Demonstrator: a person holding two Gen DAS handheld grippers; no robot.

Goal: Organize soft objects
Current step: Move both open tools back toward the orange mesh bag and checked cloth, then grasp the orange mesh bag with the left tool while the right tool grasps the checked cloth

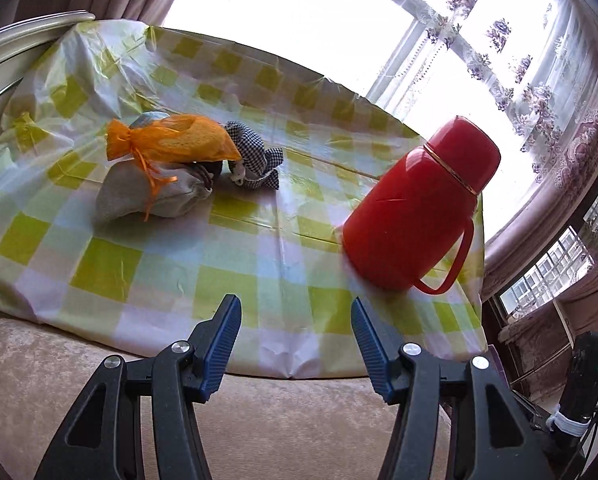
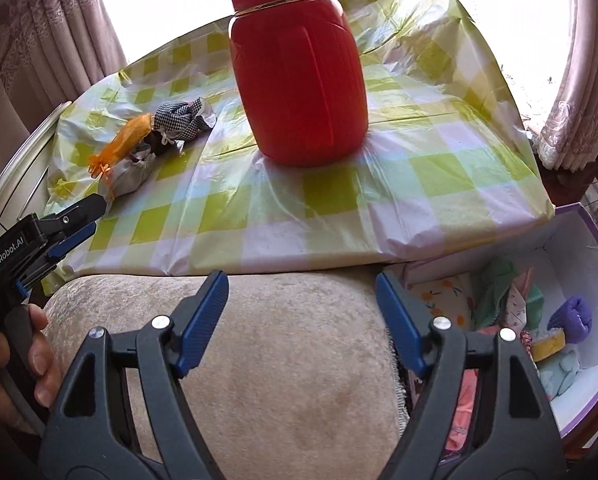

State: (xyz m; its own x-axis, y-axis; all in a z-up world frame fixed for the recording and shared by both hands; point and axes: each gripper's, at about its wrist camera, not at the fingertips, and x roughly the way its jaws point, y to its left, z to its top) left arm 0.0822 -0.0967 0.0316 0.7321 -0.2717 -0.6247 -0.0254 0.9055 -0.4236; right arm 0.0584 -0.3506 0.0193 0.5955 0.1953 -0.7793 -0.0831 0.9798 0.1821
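A small pile of soft pouches lies on the checked tablecloth: an orange mesh pouch [image 1: 175, 142] on top of a grey cloth pouch [image 1: 151, 196], with a black-and-white checked pouch [image 1: 255, 156] beside them. The pile also shows in the right wrist view, with the orange pouch [image 2: 127, 142] at the left. My left gripper [image 1: 295, 312] is open and empty, near the table's front edge, short of the pile. It shows from the side in the right wrist view [image 2: 87, 210]. My right gripper [image 2: 301, 284] is open and empty over a beige cushion.
A red thermos jug [image 1: 419, 204] stands on the table's right part, also in the right wrist view [image 2: 299, 76]. A white box with a purple rim [image 2: 595, 360] at the lower right holds several soft items. The beige cushion [image 2: 283, 360] lies before the table. Curtains and windows stand behind.
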